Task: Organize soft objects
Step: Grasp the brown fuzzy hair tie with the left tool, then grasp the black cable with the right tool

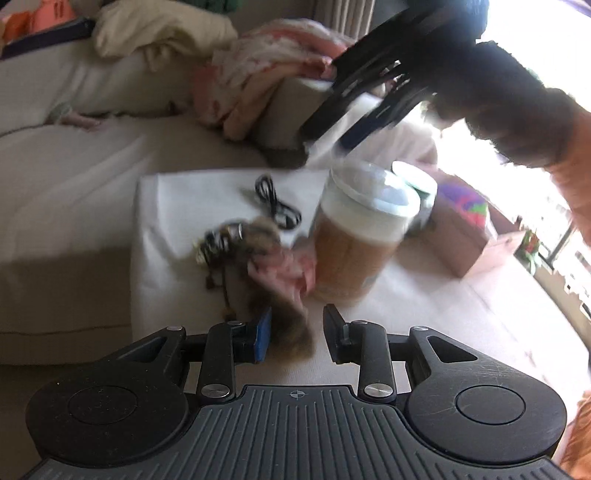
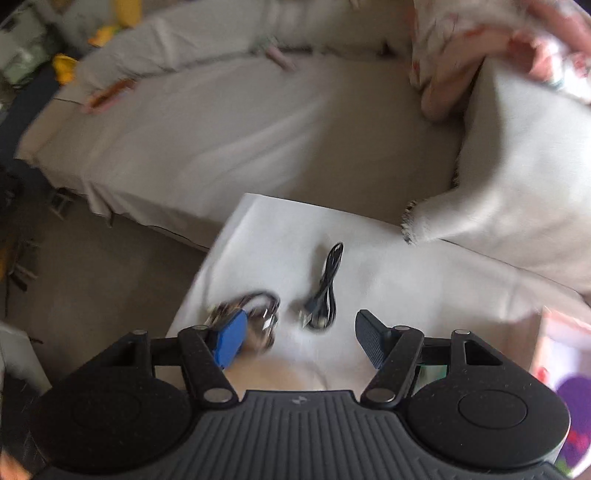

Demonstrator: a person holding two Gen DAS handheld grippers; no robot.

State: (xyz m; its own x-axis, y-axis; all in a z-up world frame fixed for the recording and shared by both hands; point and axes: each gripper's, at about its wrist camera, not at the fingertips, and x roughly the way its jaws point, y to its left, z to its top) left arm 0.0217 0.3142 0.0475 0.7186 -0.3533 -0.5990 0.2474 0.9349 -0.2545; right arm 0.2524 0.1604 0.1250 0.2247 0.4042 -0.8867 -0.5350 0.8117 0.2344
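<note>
A furry brown and pink soft item [image 1: 273,269] with a metal keyring [image 1: 221,240] lies on the white cloth [image 1: 177,206], blurred. My left gripper [image 1: 297,334] is open just in front of it, its fur reaching between the fingers. My right gripper [image 1: 332,140] hangs open above the jar [image 1: 358,236] in the left wrist view. In the right wrist view it [image 2: 301,339] is open and empty over the cloth [image 2: 266,236], with the keyring end of the soft item [image 2: 255,321] by its left finger [image 2: 232,343] and a black cable [image 2: 325,291] ahead.
A beige sofa [image 1: 74,166] surrounds the cloth. Pink and white fabric [image 1: 258,77] and a cream garment [image 1: 155,33] lie on it. The black cable [image 1: 273,203] sits on the cloth. A lidded tub [image 1: 417,184] and a cardboard box [image 1: 461,236] stand right of the jar.
</note>
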